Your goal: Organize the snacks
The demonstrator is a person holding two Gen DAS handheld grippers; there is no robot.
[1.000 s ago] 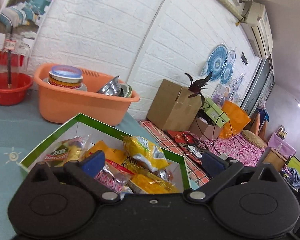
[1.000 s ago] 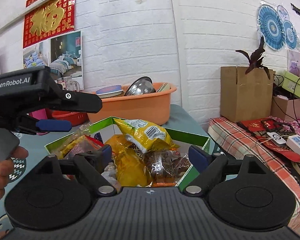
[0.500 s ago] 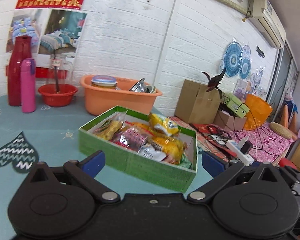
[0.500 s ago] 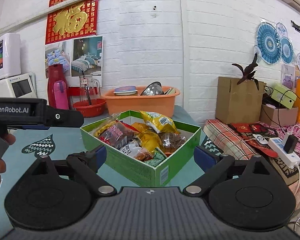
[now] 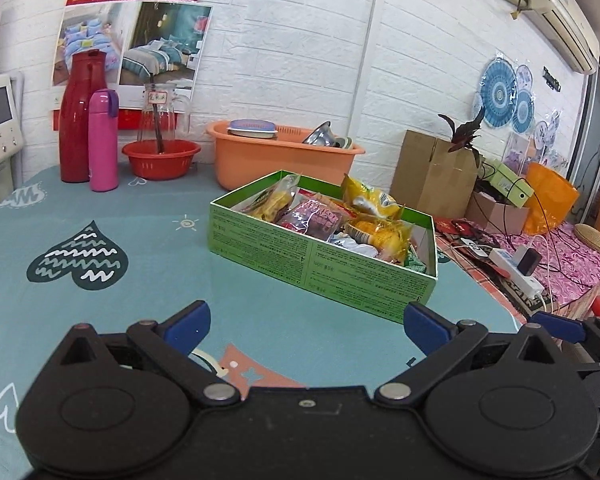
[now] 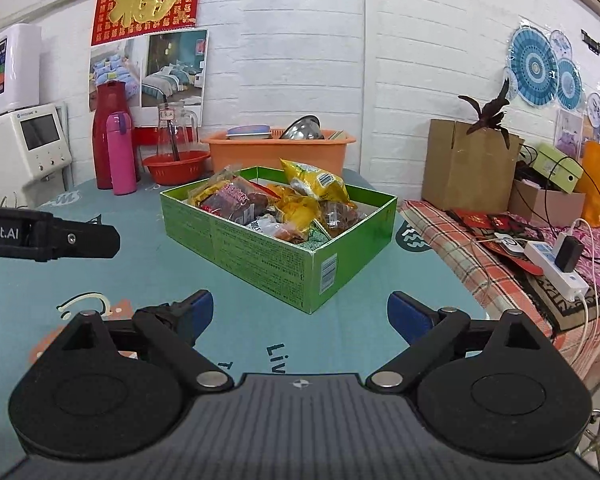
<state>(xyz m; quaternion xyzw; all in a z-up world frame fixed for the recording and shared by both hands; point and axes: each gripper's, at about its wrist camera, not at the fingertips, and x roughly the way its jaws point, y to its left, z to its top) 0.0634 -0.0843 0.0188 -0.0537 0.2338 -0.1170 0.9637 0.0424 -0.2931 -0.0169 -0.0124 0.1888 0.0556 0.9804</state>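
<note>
Your left gripper (image 5: 306,322) and right gripper (image 6: 300,312) both gape wide and empty, well short of the green box (image 6: 260,248). The snack packets (image 6: 296,200) sit heaped inside it; none lies on the tablecloth (image 5: 140,248) around it, so gathering looks done.

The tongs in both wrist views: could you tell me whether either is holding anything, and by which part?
Nothing is held. The left tongs and right tongs both stand open over the bare tablecloth, short of the green snack box; every snack lies in the box.
</note>
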